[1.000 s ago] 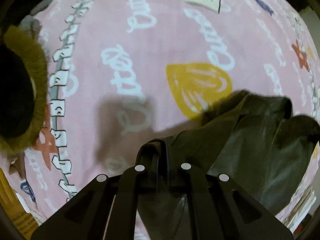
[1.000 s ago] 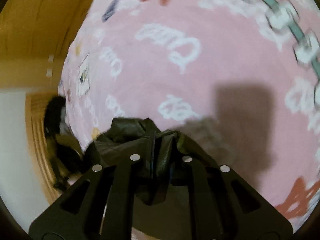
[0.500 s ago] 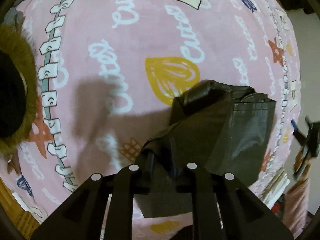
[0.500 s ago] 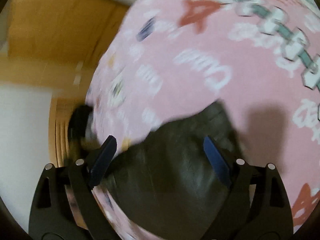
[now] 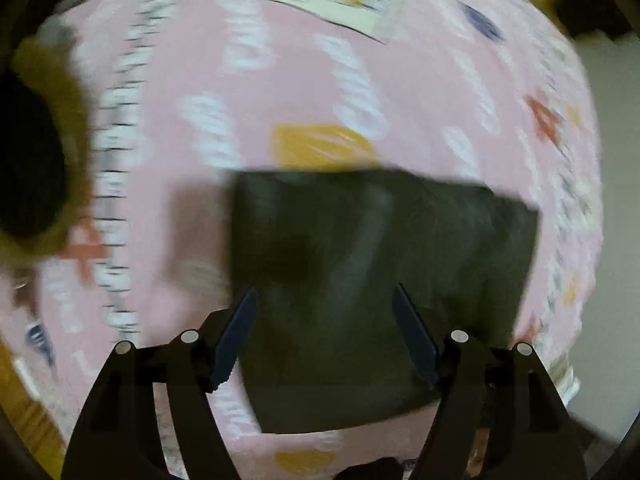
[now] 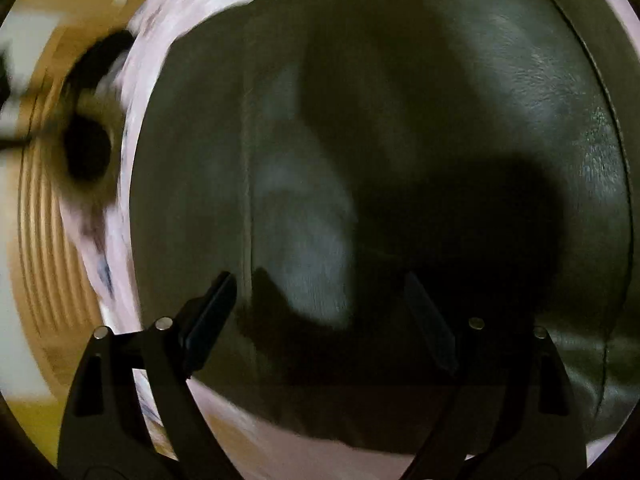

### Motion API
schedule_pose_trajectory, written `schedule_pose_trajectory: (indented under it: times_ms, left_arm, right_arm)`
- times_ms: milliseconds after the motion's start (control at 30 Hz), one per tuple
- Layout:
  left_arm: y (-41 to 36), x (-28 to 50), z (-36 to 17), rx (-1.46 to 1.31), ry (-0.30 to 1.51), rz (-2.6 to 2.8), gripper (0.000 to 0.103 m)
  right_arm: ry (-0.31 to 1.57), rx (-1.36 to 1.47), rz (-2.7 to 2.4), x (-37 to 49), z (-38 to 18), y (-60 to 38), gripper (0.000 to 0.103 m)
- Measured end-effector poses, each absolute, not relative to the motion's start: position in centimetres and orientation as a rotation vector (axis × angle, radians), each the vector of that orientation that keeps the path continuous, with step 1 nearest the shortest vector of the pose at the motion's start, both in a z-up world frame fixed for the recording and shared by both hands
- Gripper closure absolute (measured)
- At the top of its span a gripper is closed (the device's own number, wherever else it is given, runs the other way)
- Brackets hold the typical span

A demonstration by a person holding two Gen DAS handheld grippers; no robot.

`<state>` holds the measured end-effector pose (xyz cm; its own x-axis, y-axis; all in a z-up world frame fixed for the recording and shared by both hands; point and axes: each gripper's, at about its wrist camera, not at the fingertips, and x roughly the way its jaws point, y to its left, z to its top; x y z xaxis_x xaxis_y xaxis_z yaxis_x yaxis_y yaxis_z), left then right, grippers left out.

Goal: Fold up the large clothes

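Pink printed bedspread (image 5: 400,92), soft cotton patterned with white lettering, yellow shapes and red stars, covers most of the left wrist view. At nine o'clock on it lies a fuzzy olive-brown trimmed black item (image 5: 36,160), well apart from the garment. Pale floor or wall shows past the spread's edge at three o'clock. In the right wrist view, a wooden ribbed frame (image 6: 48,248) runs along nine o'clock, with a blurred dark object (image 6: 86,152) beside the spread's edge (image 6: 132,92).

The dark olive-black leather-like garment (image 5: 380,264) lies flat on the spread as a roughly rectangular folded slab, straight-edged, smooth and faintly glossy. It sits at the centre of the left view, reaching from twelve o'clock of the left gripper (image 5: 324,332) down beneath it. That gripper's jaws have just been opening; they stand spread above the garment, pads clear of it, nothing pinched.

The right gripper (image 6: 320,316) hangs close over the same garment (image 6: 440,120), which fills nearly its whole view; a grained sheen shows at two o'clock and a stitched seam runs vertically at ten o'clock. Its jaws have also just been opening and stand wide, gripping nothing.
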<state>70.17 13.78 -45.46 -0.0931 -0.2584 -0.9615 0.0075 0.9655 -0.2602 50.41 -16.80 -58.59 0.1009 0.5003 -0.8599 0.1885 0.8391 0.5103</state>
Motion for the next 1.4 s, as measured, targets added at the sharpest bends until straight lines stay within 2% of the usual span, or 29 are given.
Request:
schedule_pose_trajectory:
  times_ms: [133, 233, 400, 500, 533, 567, 767, 833, 900, 967, 1000, 1033, 1067, 1100, 1133, 1167, 1233, 1400]
  left_arm:
    - [9.7, 65.2, -49.9, -0.344, 1.700, -0.373, 0.038]
    - [7.5, 63.1, -53.0, -0.219, 1.700, -0.302, 0.043]
    - [5.3, 62.1, -55.9, -0.156, 1.678, -0.235, 0.043]
    - [3.6, 61.6, -56.3, -0.054, 1.665, -0.205, 0.033]
    - [2.8, 61.3, -56.0, -0.010, 1.655, -0.213, 0.033]
    - [2.2, 61.1, -55.8, 0.019, 1.645, -0.223, 0.033]
    - [-1.7, 59.5, -53.4, 0.207, 1.492, -0.277, 0.033]
    - [-2.5, 59.5, -53.7, 0.233, 1.499, -0.280, 0.034]
    - [-3.8, 59.8, -54.5, 0.245, 1.528, -0.271, 0.034]
    - [-3.9, 60.4, -55.1, 0.259, 1.533, -0.238, 0.034]
    - [-3.8, 61.0, -55.4, 0.256, 1.537, -0.228, 0.034]
    - [-3.8, 61.6, -55.6, 0.254, 1.539, -0.219, 0.034]
    - [-3.8, 62.2, -55.8, 0.250, 1.542, -0.214, 0.035]
    - [-3.7, 62.8, -56.1, 0.246, 1.548, -0.202, 0.040]
    - [-3.6, 63.7, -56.4, 0.233, 1.553, -0.183, 0.049]
    - [-3.4, 64.3, -56.7, 0.220, 1.565, -0.173, 0.052]
    - [-3.3, 65.1, -57.4, 0.189, 1.608, -0.149, 0.077]
    - [-3.4, 64.7, -57.0, 0.100, 1.634, -0.169, 0.093]
  right_arm:
    - [1.460, 0.627, 0.243, 53.2, -58.9, -17.2, 0.019]
    - [1.445, 0.601, 0.275, 52.1, -57.8, -17.1, 0.019]
    - [1.298, 0.592, 0.271, 46.3, -53.0, -20.2, 0.019]
    - [1.051, 0.386, 0.103, 40.4, -47.5, -22.0, 0.018]
    - [0.985, 0.292, 0.066, 38.7, -46.1, -22.1, 0.009]
    - [0.931, 0.189, 0.049, 36.6, -45.0, -22.2, 0.006]
    - [1.031, -0.045, -0.076, 32.9, -46.2, -23.8, 0.006]
    - [1.079, 0.082, -0.048, 33.1, -48.2, -25.1, 0.006]
    - [1.136, 0.406, 0.018, 33.7, -50.9, -27.8, 0.006]
    - [1.135, 0.813, 0.028, 33.7, -54.2, -30.2, 0.011]
    - [1.114, 1.004, 0.009, 33.4, -56.1, -31.3, 0.016]
    - [1.102, 1.105, -0.013, 33.3, -57.3, -31.8, 0.021]
    - [1.087, 1.212, -0.053, 33.1, -58.8, -32.4, 0.022]
    - [1.062, 1.281, -0.077, 33.0, -59.9, -32.7, 0.022]
    - [1.059, 1.338, -0.107, 32.9, -60.8, -33.0, 0.024]
    - [1.066, 1.378, -0.128, 32.8, -61.5, -33.1, 0.027]
    - [1.076, 1.446, -0.180, 32.2, -62.4, -33.1, 0.033]
    - [1.067, 1.481, -0.259, 30.9, -61.5, -32.6, 0.033]
